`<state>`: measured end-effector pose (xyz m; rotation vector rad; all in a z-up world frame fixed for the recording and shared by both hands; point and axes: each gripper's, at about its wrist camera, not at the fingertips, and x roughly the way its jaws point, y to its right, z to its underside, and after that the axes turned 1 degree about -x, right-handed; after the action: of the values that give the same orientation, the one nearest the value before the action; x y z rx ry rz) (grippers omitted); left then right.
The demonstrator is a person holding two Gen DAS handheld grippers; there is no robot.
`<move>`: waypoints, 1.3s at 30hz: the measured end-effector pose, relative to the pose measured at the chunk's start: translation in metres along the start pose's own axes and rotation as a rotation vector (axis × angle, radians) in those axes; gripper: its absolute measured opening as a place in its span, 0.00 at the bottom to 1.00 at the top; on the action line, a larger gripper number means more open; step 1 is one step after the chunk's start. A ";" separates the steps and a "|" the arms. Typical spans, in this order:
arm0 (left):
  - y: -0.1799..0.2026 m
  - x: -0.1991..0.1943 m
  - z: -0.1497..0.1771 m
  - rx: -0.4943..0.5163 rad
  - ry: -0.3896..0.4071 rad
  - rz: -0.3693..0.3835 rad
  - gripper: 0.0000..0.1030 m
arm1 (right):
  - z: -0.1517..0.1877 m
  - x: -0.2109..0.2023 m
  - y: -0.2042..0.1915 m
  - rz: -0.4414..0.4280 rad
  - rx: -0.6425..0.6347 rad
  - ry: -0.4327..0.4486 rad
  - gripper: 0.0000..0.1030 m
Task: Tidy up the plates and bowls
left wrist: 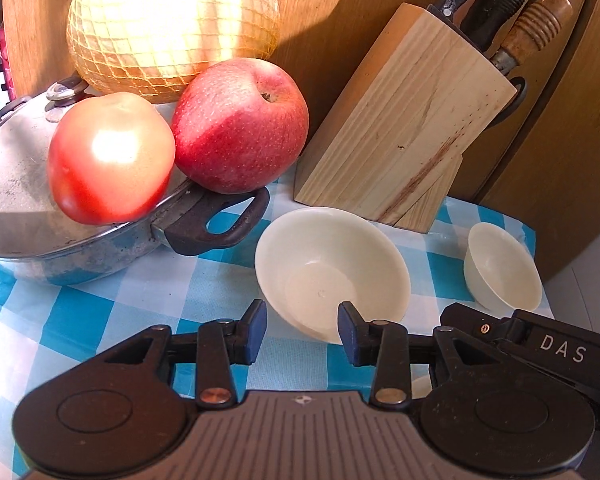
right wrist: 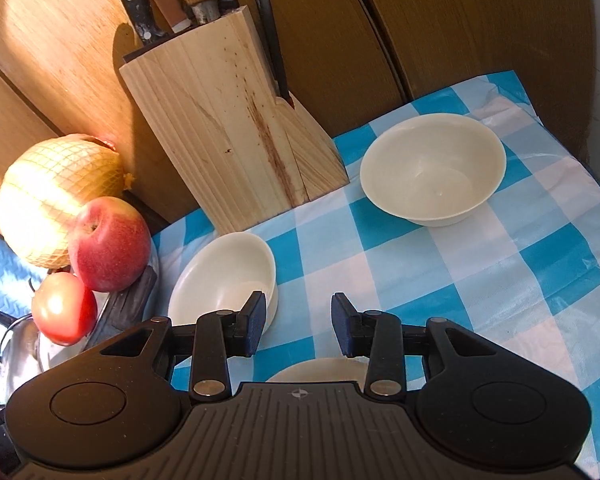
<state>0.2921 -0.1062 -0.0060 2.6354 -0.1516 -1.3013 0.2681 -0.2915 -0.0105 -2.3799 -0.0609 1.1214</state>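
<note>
In the left wrist view, the left gripper (left wrist: 302, 330) hovers with fingers spread and empty, low in the frame, over the checked table (left wrist: 100, 312). A cream bowl (left wrist: 328, 268) sits just beyond its right finger, and a smaller bowl (left wrist: 500, 266) stands at the right edge. In the right wrist view, the right gripper (right wrist: 299, 326) also has its fingers spread, holding nothing; a plate rim (right wrist: 316, 370) peeks out beneath it. A knife block (right wrist: 228, 120) stands in the upper middle.
</note>
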 end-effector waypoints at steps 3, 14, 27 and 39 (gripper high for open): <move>0.001 0.009 -0.003 0.007 -0.002 -0.012 0.33 | -0.002 0.016 -0.007 0.017 -0.026 -0.018 0.44; 0.003 0.035 -0.007 0.011 -0.032 -0.040 0.33 | -0.015 0.048 -0.022 0.000 -0.039 -0.049 0.44; 0.003 0.042 -0.007 0.054 -0.031 -0.087 0.33 | -0.009 0.073 -0.028 -0.001 -0.048 -0.100 0.42; 0.009 0.051 -0.002 0.107 -0.041 -0.077 0.31 | -0.007 0.077 -0.024 -0.010 -0.044 -0.124 0.17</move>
<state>0.3251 -0.1234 -0.0422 2.7293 -0.1301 -1.4105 0.3274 -0.2543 -0.0503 -2.3432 -0.1412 1.2736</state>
